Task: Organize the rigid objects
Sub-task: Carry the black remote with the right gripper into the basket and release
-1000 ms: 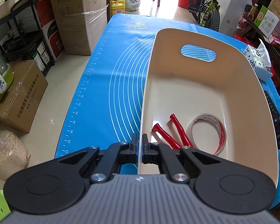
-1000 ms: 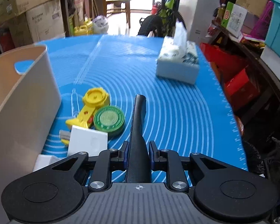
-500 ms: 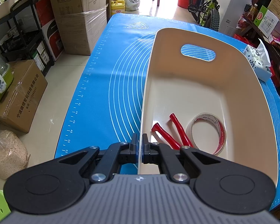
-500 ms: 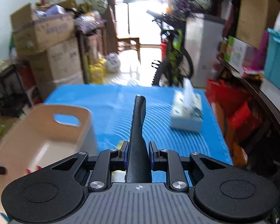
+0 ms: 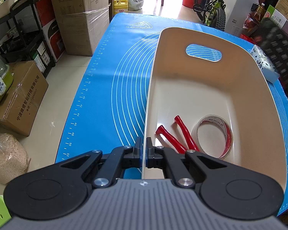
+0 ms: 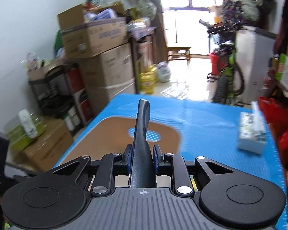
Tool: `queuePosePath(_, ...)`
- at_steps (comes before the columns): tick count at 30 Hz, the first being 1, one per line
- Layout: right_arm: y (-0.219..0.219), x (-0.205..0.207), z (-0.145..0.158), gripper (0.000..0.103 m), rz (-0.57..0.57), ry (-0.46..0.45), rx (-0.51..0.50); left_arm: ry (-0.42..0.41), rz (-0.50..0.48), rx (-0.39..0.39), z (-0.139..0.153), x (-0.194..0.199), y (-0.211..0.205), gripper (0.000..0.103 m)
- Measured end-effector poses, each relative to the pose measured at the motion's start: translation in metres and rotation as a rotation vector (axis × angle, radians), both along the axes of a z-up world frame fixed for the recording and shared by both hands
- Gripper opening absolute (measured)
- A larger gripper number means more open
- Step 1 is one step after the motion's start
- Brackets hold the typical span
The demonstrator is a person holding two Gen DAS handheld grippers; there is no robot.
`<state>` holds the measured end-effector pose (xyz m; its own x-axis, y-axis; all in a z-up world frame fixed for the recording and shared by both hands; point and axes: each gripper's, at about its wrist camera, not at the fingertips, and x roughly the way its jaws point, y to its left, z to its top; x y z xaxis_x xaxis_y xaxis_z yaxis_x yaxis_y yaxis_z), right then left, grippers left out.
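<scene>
A blue mat (image 5: 109, 88) covers the table. On it a cream tub (image 5: 259, 99) stands toward the right, and a tissue box (image 5: 263, 65) lies just beyond the tub's far right side.

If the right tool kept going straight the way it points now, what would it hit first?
Probably the bin: the black handle held in the right tool points at its far end wall, though blur leaves depth unclear.

Both grippers: black linkage arms, silver screws, ribbed grey base, blue pads (image 6: 129, 158)
</scene>
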<state>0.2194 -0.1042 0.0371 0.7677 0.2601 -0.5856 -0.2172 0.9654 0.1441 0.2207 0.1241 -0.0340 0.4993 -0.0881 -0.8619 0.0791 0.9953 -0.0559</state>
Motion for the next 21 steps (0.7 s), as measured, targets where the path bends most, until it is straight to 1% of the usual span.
queuePosePath(7,0.043,-0.005,-0.028,0.031,0.067,0.083,0.022,0.003,-0.001,0.002,0.0,0.001,0.0,0.004)
queuePosePath(11,0.06,-0.002,-0.045,0.031,0.094,0.157,0.001,0.003,0.001,0.002,0.0,0.002,-0.001,0.004)
queuePosePath(16,0.074,-0.002,-0.069,0.031,0.113,0.221,-0.003,0.001,0.003,0.006,0.0,0.001,-0.002,0.004)
queuePosePath(21,0.084,0.0,-0.095,0.031,0.131,0.305,-0.038,0.0,0.002,0.009,0.0,0.001,-0.003,0.004)
